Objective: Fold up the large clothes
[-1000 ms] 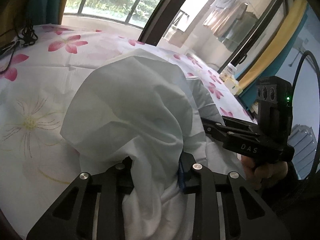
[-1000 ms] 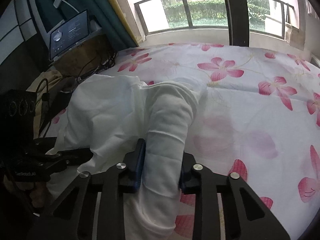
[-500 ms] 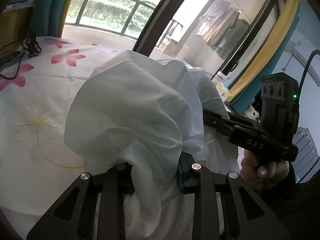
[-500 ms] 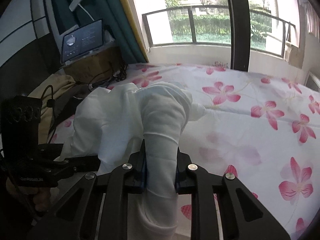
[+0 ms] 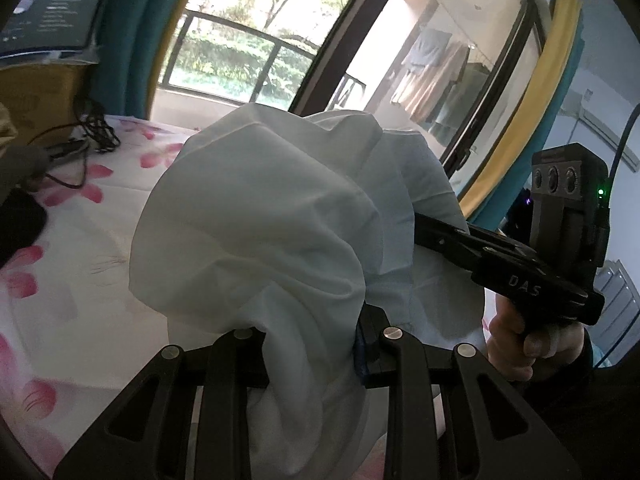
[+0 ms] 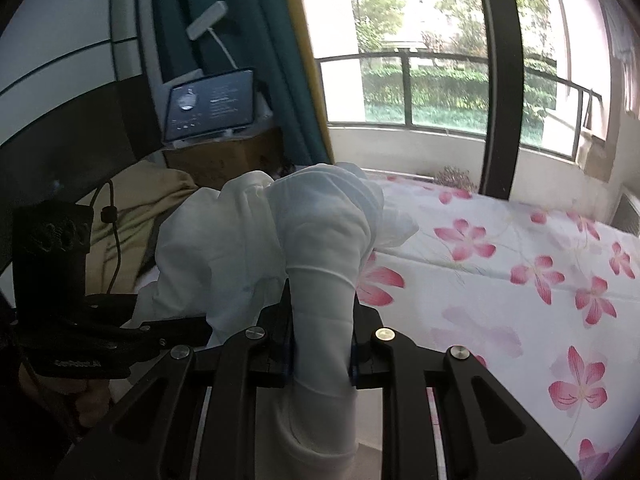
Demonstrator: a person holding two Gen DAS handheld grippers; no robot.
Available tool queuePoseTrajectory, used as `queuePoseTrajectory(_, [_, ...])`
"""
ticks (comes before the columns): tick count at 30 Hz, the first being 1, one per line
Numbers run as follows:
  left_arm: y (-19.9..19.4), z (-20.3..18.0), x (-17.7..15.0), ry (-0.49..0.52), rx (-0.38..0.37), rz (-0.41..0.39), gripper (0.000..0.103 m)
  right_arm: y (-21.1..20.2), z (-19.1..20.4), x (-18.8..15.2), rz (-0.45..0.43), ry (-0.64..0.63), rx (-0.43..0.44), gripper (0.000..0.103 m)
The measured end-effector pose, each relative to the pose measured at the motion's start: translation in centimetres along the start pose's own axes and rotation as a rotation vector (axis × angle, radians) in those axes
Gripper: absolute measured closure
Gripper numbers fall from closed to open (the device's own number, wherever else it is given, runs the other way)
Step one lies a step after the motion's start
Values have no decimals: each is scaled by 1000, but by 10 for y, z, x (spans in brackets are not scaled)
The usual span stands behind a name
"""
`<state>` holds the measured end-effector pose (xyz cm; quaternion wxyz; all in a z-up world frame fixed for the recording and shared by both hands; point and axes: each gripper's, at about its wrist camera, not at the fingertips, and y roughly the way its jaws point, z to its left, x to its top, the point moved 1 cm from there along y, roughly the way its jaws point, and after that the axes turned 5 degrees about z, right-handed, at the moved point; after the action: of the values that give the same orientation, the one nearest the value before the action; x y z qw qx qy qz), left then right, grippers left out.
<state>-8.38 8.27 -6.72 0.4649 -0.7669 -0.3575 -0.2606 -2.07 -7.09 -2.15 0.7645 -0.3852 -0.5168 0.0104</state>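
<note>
From the left wrist camera, the left gripper [image 5: 312,354] has its jaws closed tight on a thick bunch of the big, soft white cloth garment [image 5: 260,232]. A second ago this cloth lay low on the bed with the pink flower sheet [image 5: 92,248]. Now it is puffed up high in front of the camera and hides much of the window behind it. The right gripper [image 5: 424,228] pokes into the cloth from the right side, and a hand [image 5: 528,344] holds its handle.

From the right wrist camera, the right gripper [image 6: 322,344] has its jaws closed on a narrow, rolled part of the white garment [image 6: 320,240], maybe a sleeve. The jaws got a little tighter a moment ago and now keep the same hold. The cloth has come up off the flower sheet [image 6: 520,280] here too, and more of the window shows than before. The left gripper [image 6: 200,328] is low on the left, its tips under the cloth.

So both hands have lifted the garment off the bed. It is still bunched up, not flat. I think it must be shaken out or spread before any real fold.
</note>
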Motion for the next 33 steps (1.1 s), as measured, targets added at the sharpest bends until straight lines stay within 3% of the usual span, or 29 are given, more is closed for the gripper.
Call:
queuePoseTrajectory(18, [-89, 45, -31, -37, 119, -75, 74, 8, 97, 8, -20, -107, 93, 83])
queuePoseTrajectory(26, [-109, 68, -31, -21, 188, -64, 74, 28, 132, 12, -10, -126, 126, 83])
queuePoseTrajectory(33, [-102, 93, -25, -21, 216, -18, 74, 53, 141, 11, 18, -78, 128, 83])
